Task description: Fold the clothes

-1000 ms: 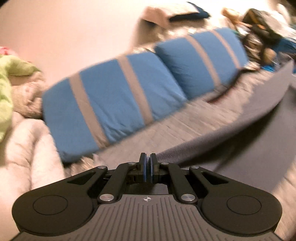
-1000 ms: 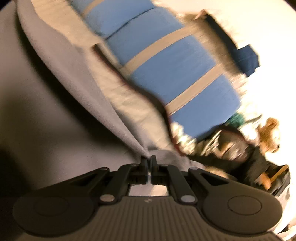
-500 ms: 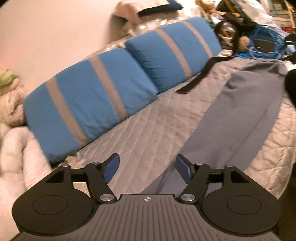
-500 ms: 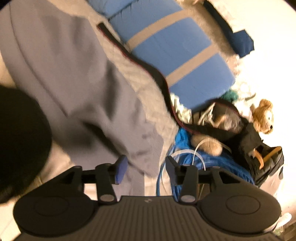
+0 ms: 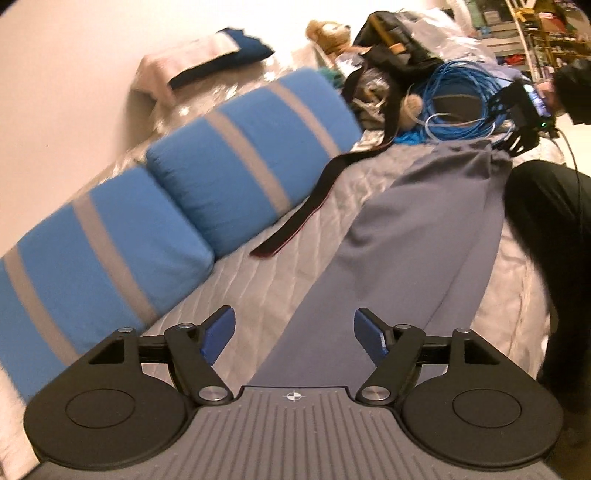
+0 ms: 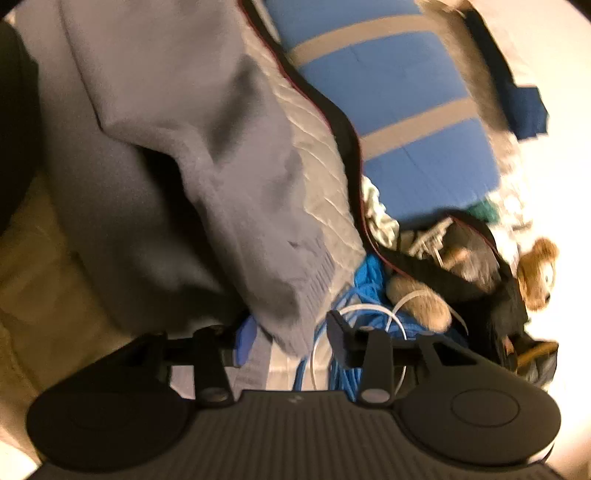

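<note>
Quilted bed [image 5: 280, 280]: gray garment [image 5: 406, 236] beyond left claw [image 5: 293, 334].

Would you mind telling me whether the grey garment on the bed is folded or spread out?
Folded lengthwise: the grey garment lies as a long narrow strip on the quilted bedspread, one layer's edge overlapping another.

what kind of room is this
Most likely a bedroom: a quilted grey bedspread, blue cushions with grey stripes against the wall, and a brown teddy bear amid clutter.
</note>
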A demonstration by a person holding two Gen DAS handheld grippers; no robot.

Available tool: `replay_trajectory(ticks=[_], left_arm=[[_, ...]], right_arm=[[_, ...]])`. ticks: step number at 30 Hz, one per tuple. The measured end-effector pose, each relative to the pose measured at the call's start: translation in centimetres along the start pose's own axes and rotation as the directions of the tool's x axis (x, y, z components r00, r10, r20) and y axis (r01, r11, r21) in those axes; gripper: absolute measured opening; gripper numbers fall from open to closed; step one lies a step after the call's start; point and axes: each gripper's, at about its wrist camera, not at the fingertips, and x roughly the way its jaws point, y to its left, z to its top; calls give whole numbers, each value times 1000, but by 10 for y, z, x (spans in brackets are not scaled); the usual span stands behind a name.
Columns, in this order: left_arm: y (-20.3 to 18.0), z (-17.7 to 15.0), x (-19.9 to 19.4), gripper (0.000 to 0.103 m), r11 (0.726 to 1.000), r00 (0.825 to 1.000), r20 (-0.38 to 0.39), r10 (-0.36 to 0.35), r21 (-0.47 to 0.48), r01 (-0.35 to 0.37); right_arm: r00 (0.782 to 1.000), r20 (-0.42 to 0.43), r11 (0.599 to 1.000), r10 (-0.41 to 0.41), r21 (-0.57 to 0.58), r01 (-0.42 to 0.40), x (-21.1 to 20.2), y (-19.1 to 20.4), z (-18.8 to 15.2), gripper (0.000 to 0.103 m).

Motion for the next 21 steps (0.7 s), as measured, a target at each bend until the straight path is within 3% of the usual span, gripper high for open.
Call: replay_trajectory(ticks=[1,4,5,11,18,21], left_arm=[[-10,4,8,70,1000,1000,1,2,12,-2],[-45,13,32,70,996,1000,-21,3,90,-1],[-58,16,41,70,992,1000,-31,1,130,3],[-116,18,82,70,942,998,-48,-27,334,42],[-155,7,117,70,819,994,-96,52,574,13],[-163,3,125,70,786,990,-102,95,618,-11]], right_arm=[[1000,2,1000,9,-23,-9,3,1,1,30],[999,-5,998,31,-52,-32,3,-5,6,10],[1000,-4,999,29,-37,-30,2,-10,8,8],[1000,14,998,-11,62,10,-9,-54,13,5],[999,23,996,-36,81,35,-17,-85,23,5],[999,31,997,-42,71,40,-21,-90,27,6]])
